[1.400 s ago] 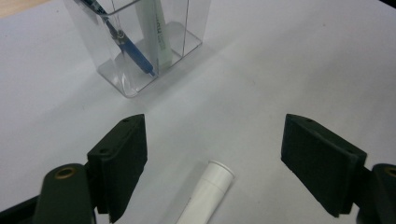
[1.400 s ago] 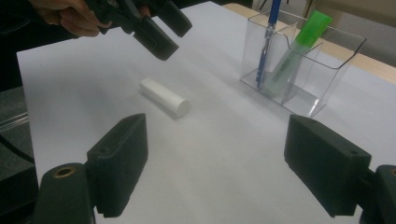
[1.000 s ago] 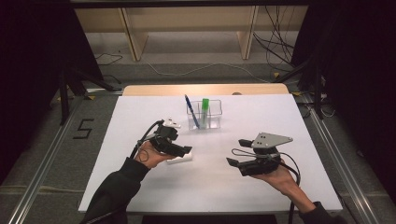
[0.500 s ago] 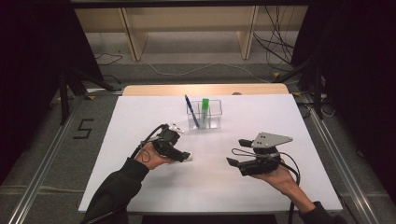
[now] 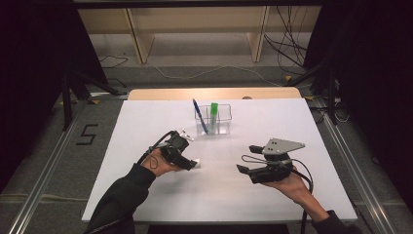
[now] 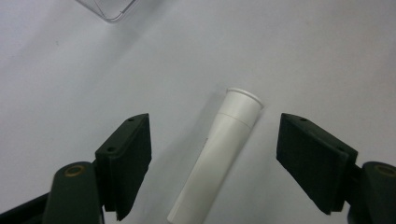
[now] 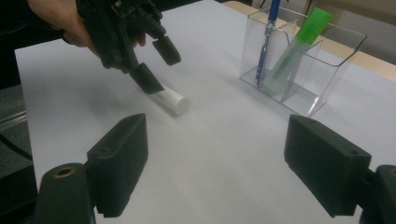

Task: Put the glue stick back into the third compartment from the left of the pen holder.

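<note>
A white capped tube [image 6: 219,158] lies flat on the white table [image 5: 146,122]; it also shows as the tube [image 5: 196,164] and the tube [image 7: 170,101]. My left gripper [image 6: 215,123] points down over it, one jaw on each side. The jaws have just been closing, but the pads stand apart from the tube, so the gripper is open. From across the table I see the left gripper [image 7: 161,67] astride the tube's near end. My right gripper [image 5: 247,158] hovers open and empty at the right, aimed left.
A clear two-compartment holder [image 5: 221,124] stands at the table's middle back, with a blue pen [image 5: 198,114] and a green marker [image 5: 214,112] in it. In the right gripper view the holder [image 7: 327,70] is at upper right. Cables trail from both grippers.
My left gripper has shifted slightly toward me and lower over the white tube. The right gripper has stayed still.
</note>
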The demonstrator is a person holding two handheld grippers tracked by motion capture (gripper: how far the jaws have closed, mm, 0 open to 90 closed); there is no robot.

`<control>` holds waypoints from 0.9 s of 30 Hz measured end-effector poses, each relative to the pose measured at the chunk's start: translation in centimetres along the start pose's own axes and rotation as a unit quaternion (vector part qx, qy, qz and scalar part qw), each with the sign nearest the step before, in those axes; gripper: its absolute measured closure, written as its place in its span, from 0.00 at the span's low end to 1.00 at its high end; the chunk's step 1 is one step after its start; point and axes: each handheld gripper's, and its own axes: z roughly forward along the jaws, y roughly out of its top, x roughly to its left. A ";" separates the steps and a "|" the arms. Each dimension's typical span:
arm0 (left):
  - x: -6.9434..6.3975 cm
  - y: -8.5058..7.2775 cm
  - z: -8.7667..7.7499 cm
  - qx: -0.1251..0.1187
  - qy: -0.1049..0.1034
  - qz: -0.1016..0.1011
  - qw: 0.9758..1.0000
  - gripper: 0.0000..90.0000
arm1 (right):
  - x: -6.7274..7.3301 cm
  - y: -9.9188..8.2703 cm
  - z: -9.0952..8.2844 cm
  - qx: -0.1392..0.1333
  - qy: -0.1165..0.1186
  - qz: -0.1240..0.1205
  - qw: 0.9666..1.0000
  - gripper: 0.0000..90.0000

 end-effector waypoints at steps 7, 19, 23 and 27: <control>0.0 0.2 0.3 0.014 -0.008 0.015 1.000 0.38 | 0.0 0.0 0.0 0.001 0.000 -0.001 1.000 0.25; 0.0 0.6 1.1 0.061 -0.022 0.036 0.997 0.51 | 0.2 0.0 0.2 0.004 0.001 -0.004 1.000 0.25; 0.0 0.7 1.3 0.069 -0.021 0.042 0.997 0.54 | 0.3 0.0 0.2 0.005 0.002 -0.004 1.000 0.25; 0.0 0.7 1.5 0.080 -0.026 0.046 0.995 0.58 | 0.3 0.0 0.2 0.005 0.003 -0.004 1.000 0.25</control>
